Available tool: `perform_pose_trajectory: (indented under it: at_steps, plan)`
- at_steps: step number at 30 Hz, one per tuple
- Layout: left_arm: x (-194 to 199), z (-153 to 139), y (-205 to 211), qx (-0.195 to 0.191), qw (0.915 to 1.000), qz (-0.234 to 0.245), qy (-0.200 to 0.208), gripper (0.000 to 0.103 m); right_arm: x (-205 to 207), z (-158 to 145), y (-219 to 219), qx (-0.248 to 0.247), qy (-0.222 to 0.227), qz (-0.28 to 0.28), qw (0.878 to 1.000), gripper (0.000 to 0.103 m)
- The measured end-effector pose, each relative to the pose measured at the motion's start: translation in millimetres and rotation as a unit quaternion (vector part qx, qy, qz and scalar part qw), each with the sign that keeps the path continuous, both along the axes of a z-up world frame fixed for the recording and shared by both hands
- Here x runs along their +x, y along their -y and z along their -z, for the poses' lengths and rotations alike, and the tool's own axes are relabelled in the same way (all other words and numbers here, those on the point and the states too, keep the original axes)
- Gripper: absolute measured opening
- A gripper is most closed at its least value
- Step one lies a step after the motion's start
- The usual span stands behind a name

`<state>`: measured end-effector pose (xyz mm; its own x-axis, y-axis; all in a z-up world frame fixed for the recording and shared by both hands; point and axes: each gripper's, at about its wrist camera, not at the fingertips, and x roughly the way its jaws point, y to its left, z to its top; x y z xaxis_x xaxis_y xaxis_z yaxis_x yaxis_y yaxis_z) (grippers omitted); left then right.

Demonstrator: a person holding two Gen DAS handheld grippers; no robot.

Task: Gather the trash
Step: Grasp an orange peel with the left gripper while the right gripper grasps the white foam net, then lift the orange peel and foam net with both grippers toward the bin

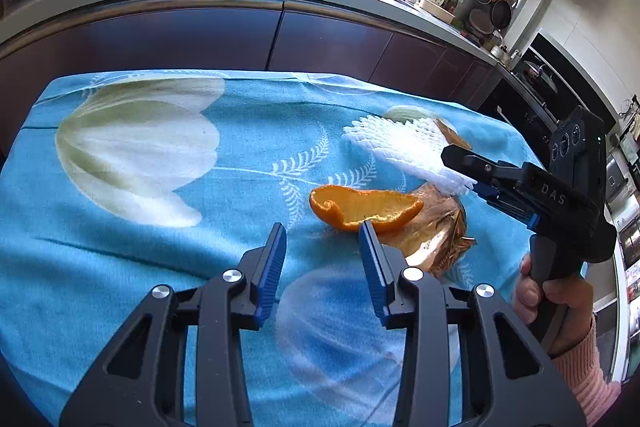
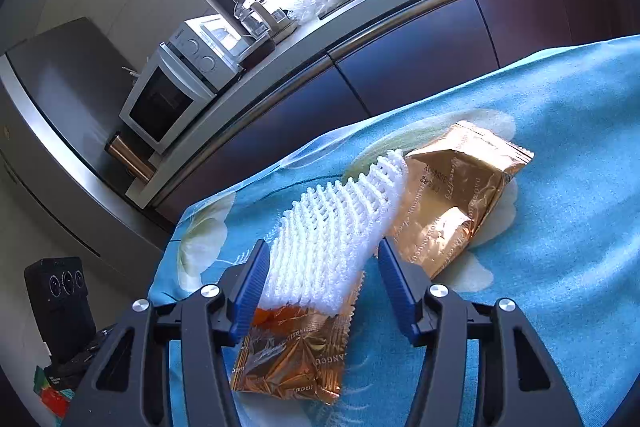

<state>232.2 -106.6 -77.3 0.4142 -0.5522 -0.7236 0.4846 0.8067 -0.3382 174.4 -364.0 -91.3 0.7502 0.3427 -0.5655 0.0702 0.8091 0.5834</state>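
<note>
Left wrist view shows nothing collected yet: the left gripper (image 1: 323, 239) fingers stand apart and empty just short of the orange peel (image 1: 362, 207), while the right gripper (image 2: 324, 259) fingers straddle the white foam net (image 2: 332, 227) unclamped, gold wrappers (image 2: 452, 203) lying beyond on the tabletop (image 1: 120, 247).

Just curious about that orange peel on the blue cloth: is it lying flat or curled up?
Curled. The orange peel cups upward like a shallow bowl, its left edge rolled inward, resting partly against a gold wrapper.
</note>
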Motion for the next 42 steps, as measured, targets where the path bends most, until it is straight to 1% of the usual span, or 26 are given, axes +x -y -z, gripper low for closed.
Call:
perform_pose_trajectory:
  at_steps: [5,8,11,13,15,16,17,20,30,34,42]
  plan:
    - [17,5,12,-0.015,0.9996,0.005,-0.024,0.037,1,7,6,0.021,-0.004,-0.002,1.0,0.047]
    - [19,9,21,-0.011,0.9995,0.011,-0.027,0.036,1,9,8,0.029,-0.003,-0.005,1.0,0.038]
    - [19,13,29,-0.006,0.9993,0.018,-0.033,0.033,1,9,7,0.034,-0.003,-0.01,0.999,0.032]
    - [20,15,32,-0.006,0.9991,0.02,-0.036,0.028,2,9,6,0.035,-0.002,-0.013,0.999,0.027]
    - [20,16,32,-0.008,0.9991,0.02,-0.038,0.023,1,9,5,0.036,0.0,-0.015,0.999,0.017]
    - [21,16,32,-0.009,0.999,0.02,-0.039,0.021,1,8,5,0.036,0.001,-0.017,0.999,0.016]
    - [21,17,32,-0.009,0.999,0.019,-0.039,0.017,1,8,4,0.035,0.003,-0.018,0.999,0.015]
    - [21,17,33,-0.009,0.9992,0.015,-0.036,0.013,1,7,3,0.034,0.005,-0.02,0.999,0.013]
    - [5,2,15,-0.018,0.9998,0.0,-0.013,0.011,-5,-4,-1,0.035,0.032,-0.028,0.998,0.012]
    - [-6,-6,1,-0.017,0.9998,-0.008,0.0,0.011,-9,-9,-6,0.037,0.042,-0.037,0.998,0.012]
    - [-24,-19,-36,-0.034,0.9989,-0.032,0.007,0.011,-20,-21,-26,0.04,0.061,-0.066,0.995,0.012]
